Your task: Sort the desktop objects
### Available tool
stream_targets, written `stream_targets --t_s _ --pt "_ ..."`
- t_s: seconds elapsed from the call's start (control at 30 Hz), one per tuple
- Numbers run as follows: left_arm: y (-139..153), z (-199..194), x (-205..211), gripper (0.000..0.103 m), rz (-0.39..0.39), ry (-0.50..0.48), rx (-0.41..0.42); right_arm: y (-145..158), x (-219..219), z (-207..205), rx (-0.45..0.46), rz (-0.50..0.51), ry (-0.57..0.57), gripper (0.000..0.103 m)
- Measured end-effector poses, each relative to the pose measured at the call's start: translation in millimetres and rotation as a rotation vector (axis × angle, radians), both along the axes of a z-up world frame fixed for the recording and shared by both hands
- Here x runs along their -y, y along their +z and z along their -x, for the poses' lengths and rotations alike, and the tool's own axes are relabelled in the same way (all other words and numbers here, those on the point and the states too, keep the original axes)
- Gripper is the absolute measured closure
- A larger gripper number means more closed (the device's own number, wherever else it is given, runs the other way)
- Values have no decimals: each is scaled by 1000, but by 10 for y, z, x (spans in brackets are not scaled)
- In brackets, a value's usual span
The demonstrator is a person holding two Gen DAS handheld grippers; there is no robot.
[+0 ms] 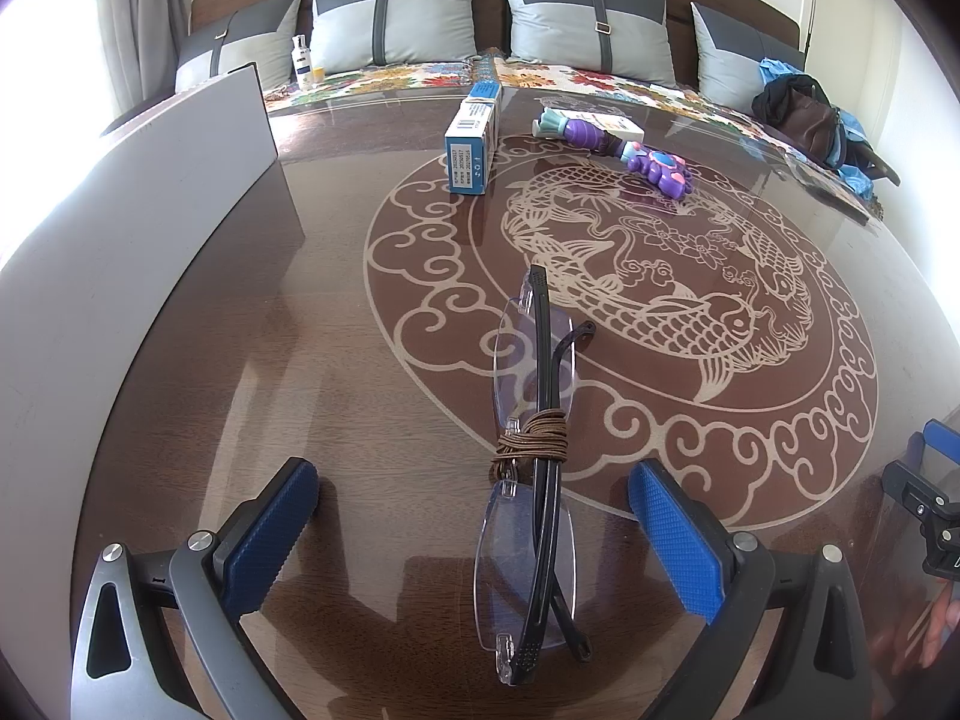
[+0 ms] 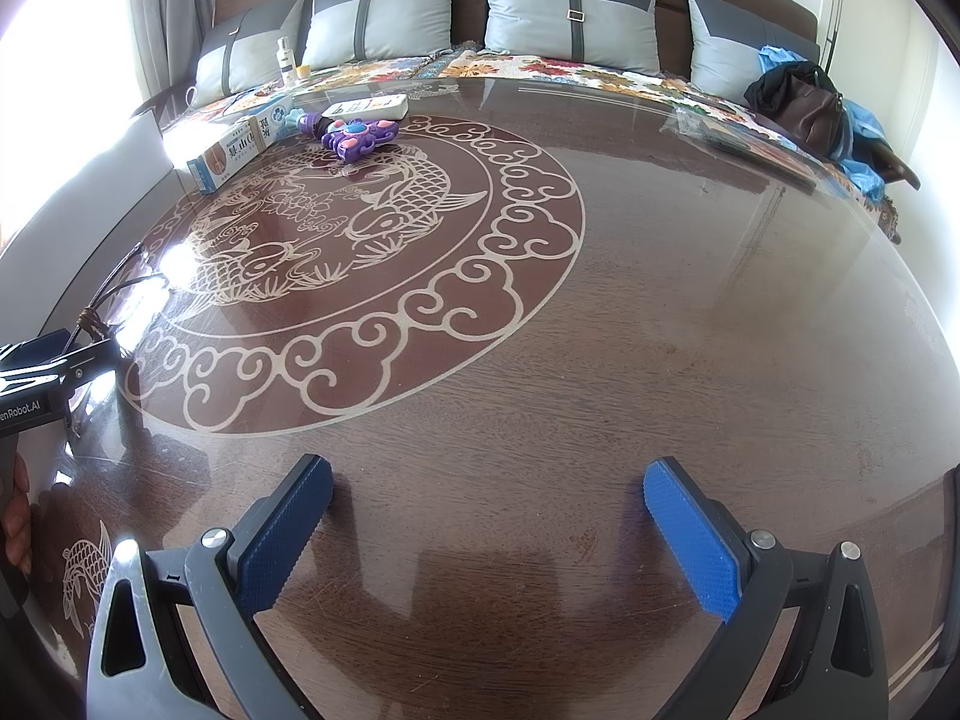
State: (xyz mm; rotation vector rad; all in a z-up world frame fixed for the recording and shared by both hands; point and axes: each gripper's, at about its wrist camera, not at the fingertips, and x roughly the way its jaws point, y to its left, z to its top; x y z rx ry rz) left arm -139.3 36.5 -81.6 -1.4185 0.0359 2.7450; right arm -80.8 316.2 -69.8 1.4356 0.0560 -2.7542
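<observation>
The left claw [image 1: 474, 540] stands wide open, gripping nothing; between its blue pads, touching neither, lie folded glasses [image 1: 531, 474] on the glossy brown surface [image 1: 336, 360]: rimless clear lenses, black arms, a brown cord [image 1: 534, 435] wound round the middle. The right claw [image 2: 489, 534] is equally wide open and empty over bare wood. Far off lie a blue-and-white box [image 1: 471, 141] and a purple toy [image 1: 624, 150]. Only the left view shows the glasses whole; the right view catches just the cord [image 2: 96, 318] at its left edge, beside the other claw's body.
</observation>
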Motion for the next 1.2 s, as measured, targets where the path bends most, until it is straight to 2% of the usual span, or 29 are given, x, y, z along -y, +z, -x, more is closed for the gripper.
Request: stream_targets --t_s 0.77,0.83,0.9,1.0,1.1,1.2 --pt "1 -4 0 0 0 0 0 3 -2 1 2 -1 0 0" --pt "1 -4 0 0 0 -1 0 12 6 55 30 3 11 0" --pt "0 -4 0 0 0 0 0 54 26 212 58 58 42 0" --pt "1 -4 1 0 0 0 0 209 163 619 17 105 104 0" --pt "-1 -3 1 0 0 0 0 383 469 1188 -55 44 230 0" --pt "-2 -1 2 0 0 0 0 430 816 1805 -47 -35 356 0"
